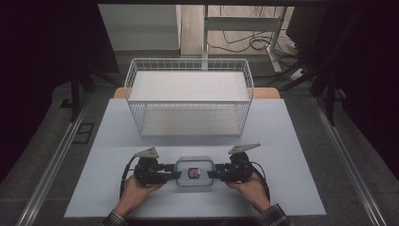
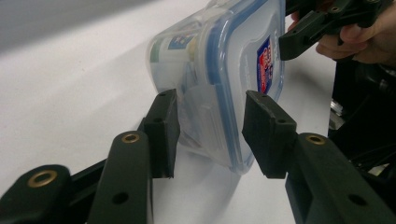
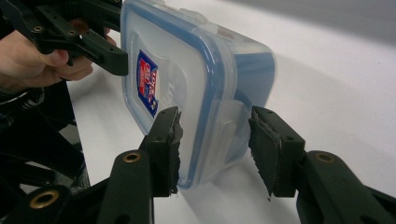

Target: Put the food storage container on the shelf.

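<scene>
A clear plastic container [image 1: 194, 172] with a blue-rimmed lid and a red and blue label lies flat on the white table near its front edge. My left gripper [image 1: 179, 175] reaches in at its left end and my right gripper [image 1: 209, 174] at its right end. In the left gripper view the jaws of the left gripper [image 2: 210, 135] straddle the container [image 2: 219, 70] at its end clip, pads close on both sides with a slight gap. In the right gripper view the right gripper [image 3: 215, 149] straddles the container [image 3: 187, 74] the same way.
A white wire basket [image 1: 188, 61] stands behind the container, toward the table's far edge. The white table top [image 1: 291, 165] has free room to either side of my hands. Dark floor and rails flank the table.
</scene>
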Available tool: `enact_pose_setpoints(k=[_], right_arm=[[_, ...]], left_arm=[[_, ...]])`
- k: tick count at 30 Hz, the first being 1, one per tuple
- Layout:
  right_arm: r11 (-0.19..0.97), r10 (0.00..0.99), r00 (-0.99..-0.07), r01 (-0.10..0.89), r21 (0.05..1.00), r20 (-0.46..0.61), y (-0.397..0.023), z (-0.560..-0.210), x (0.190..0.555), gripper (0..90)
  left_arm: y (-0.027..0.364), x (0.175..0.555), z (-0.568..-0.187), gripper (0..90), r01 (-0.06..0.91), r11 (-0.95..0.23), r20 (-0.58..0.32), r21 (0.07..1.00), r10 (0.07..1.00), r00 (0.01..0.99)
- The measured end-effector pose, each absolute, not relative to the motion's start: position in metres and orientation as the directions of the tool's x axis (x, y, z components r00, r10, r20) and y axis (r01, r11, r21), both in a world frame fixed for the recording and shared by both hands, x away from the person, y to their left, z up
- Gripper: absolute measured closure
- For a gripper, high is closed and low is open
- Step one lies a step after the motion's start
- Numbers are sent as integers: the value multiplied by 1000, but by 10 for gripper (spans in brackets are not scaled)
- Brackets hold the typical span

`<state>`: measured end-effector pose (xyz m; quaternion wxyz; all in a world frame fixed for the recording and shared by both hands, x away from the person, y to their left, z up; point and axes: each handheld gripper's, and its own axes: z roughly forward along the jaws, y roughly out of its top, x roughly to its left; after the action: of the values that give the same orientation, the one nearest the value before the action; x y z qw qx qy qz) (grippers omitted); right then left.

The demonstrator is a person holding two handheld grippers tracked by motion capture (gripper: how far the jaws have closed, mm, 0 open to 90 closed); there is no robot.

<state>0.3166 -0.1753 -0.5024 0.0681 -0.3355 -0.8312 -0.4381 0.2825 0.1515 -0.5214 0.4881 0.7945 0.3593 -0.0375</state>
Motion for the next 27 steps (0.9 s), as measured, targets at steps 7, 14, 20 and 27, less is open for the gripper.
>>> enact_pose_setpoints(k=[7,14,20,27], right_arm=[[374,498,-758,625,685,420,-181,-505,316,560],[348,486,-762,619,705,429,-185,-503,316,604],[337,494,-762,611,716,418,-184,-502,318,683],[368,513,-756,622,691,407,-181,-508,318,660]], left_arm=[[158,279,-528,686,638,-211,-448,740,553,702],[158,283,-529,674,648,-212,-476,732,520,709],[161,293,-529,452,630,-218,-468,745,501,728],[166,294,-530,590,652,-179,-510,737,486,710]])
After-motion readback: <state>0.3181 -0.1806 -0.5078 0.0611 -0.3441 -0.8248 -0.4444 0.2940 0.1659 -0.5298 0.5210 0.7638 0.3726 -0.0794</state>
